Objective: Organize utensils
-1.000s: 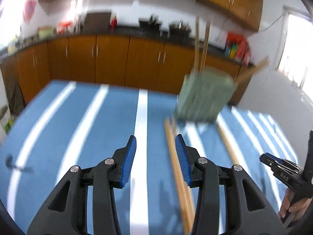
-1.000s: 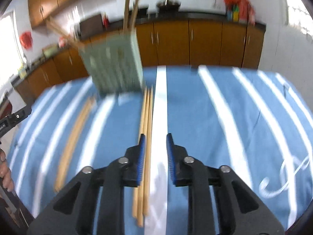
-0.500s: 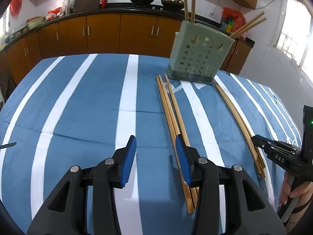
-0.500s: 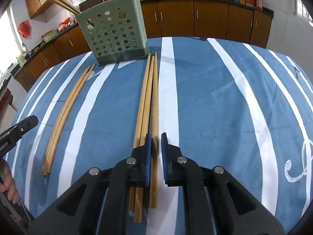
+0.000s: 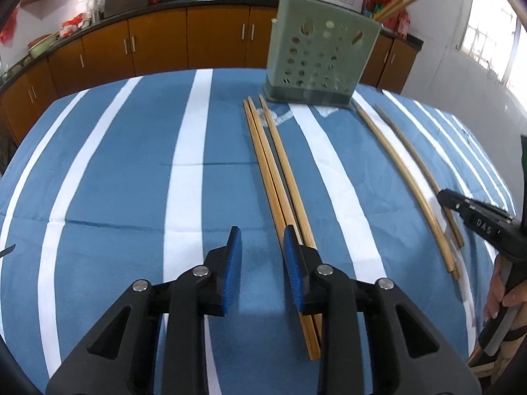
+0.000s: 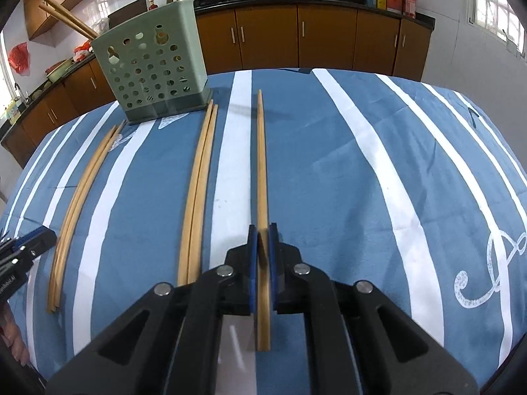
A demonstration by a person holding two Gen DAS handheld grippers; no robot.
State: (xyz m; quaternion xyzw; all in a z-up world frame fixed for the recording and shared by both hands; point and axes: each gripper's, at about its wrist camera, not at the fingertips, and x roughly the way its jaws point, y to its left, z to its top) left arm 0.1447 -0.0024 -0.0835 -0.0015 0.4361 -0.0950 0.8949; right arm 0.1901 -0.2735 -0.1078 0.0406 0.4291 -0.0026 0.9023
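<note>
Right gripper [image 6: 259, 240] clamped on chopstick [image 6: 262, 168] (far tip lifted)

1. Holder [image 6: 154, 75]: chopstick tops cut off by top edge in both views; compartments can't be told.
2. Held chopstick [image 6: 262, 177]: mid-section hidden between the pads of right gripper [image 6: 262, 230].
3. Triple chopsticks [image 5: 280, 181]: near ends partly hidden behind left gripper [image 5: 262, 240].
4. Hand [image 5: 504, 299]: cut off at right edge.
</note>
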